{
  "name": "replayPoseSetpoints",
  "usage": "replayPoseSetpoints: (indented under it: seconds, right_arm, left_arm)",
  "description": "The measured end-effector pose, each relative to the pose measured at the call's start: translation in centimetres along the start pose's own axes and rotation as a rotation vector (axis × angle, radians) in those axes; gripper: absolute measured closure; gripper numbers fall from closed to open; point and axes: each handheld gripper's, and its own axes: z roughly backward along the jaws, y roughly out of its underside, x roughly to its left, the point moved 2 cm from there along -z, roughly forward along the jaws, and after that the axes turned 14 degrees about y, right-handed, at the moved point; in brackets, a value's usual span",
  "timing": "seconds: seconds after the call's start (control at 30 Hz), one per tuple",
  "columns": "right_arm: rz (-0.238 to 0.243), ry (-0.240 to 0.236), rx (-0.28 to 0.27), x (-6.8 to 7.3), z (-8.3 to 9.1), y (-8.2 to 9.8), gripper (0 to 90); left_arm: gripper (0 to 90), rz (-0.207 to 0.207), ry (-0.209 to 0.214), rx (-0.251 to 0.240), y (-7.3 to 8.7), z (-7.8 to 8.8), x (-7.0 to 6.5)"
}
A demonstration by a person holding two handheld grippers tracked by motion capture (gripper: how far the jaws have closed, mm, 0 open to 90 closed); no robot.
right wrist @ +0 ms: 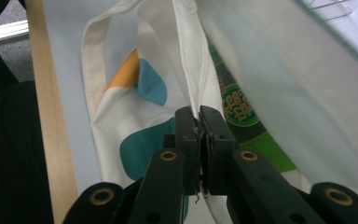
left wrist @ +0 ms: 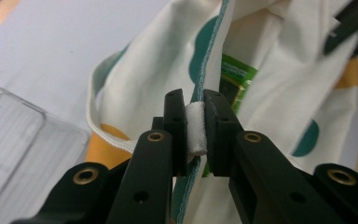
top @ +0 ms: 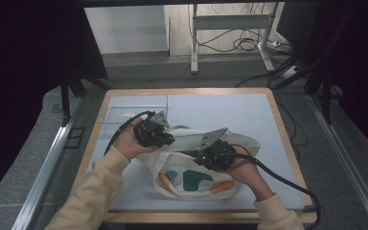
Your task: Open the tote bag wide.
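Both forearms in cream sleeves are coming in from the near edge of the pale blue desk (top: 230, 110) with its wooden rim, angling toward each other over the middle. The left hand (top: 127, 141) is gripping its tool from the side, so the left claw (left wrist: 196, 122) is pointing across toward the right one. The right hand (top: 243, 168) is cupping its tool from below, with the right claw (right wrist: 199, 140) aimed back at the left.

The left claw is pinching down on the teal-stitched rim of the cream cloth tote bag with teal and orange patches (top: 196, 179), its white-taped pad pressing the fabric. The right claw is nearly closed too, clamping the bag's other rim edge between its jaws.

The bag is lying at the near-middle of the desk, mouth being held apart, with a green snack packet (right wrist: 242, 112) showing inside. A clear plastic tray (left wrist: 18, 135) is sitting just beside it on the left.
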Motion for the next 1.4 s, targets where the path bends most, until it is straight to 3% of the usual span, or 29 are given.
replayPoseSetpoints:
  seconds: [0.17,0.6,0.73,0.87,1.03,1.1,1.2,1.4]
  right_arm:
    - [0.013,-0.008,0.000,0.6,0.1,0.2,85.4]
    - [-0.014,-0.026,-0.027,1.1,0.2,1.1,85.4]
    - [-0.018,-0.026,-0.027,1.1,0.2,1.1,85.4]
    - [-0.021,-0.023,-0.027,1.1,0.2,1.1,85.4]
    - [-0.021,-0.024,-0.037,1.0,0.1,1.0,85.4]
    - [-0.021,-0.023,-0.036,0.9,0.1,1.0,85.4]
    - [-0.021,-0.022,-0.037,0.9,0.1,1.0,85.4]
    - [-0.008,-0.038,-0.035,1.6,0.4,1.1,85.4]
  left_arm:
    - [81.6,0.011,-0.046,-0.009,-0.3,0.0,0.4]
    - [81.8,0.011,-0.057,0.002,-0.6,0.0,1.1]
    - [81.6,0.018,-0.028,0.009,-0.6,-0.2,0.9]
    - [80.3,0.009,-0.027,0.009,-0.7,-0.3,0.7]
    - [71.8,0.013,0.017,0.022,-0.7,-1.0,0.8]
    - [70.7,0.010,0.014,0.040,-0.7,-1.4,0.8]
    - [79.1,0.009,0.011,0.049,-0.8,-1.6,0.7]
    - [81.1,0.022,-0.041,0.042,-1.2,-1.3,1.0]
